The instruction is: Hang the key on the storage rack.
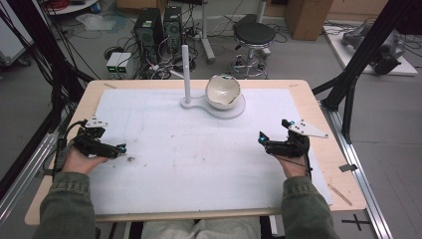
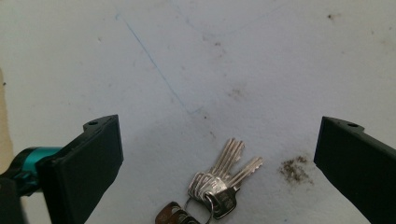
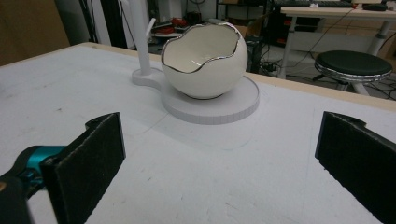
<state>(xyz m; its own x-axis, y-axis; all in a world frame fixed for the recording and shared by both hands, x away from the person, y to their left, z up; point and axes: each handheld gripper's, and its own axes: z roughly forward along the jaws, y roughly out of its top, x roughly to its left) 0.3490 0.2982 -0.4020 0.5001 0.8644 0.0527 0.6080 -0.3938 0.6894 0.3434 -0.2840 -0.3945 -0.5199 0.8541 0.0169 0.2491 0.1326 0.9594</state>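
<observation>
Between the two tools the white-covered worktop [image 1: 199, 164] lies bare, giving free passage across its near and middle parts. At the far middle, an egg-shaped bowl [image 1: 223, 92] on a round base [image 1: 234, 110] and an upright white post [image 1: 186, 74] block the way.

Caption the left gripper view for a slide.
Open left tongs poised over a bunch of keys on the stained white mat.

The keys [image 2: 223, 176] are gleaming silver beside a brown fob [image 2: 170, 214]. The mat [image 1: 199, 149] is showing white with brown stains and a thin blue line. The egg-shaped bowl [image 3: 204, 59] is looking cream, silver-rimmed, on a white stand [image 3: 210, 105]. Both tongs are showing black with teal.
</observation>
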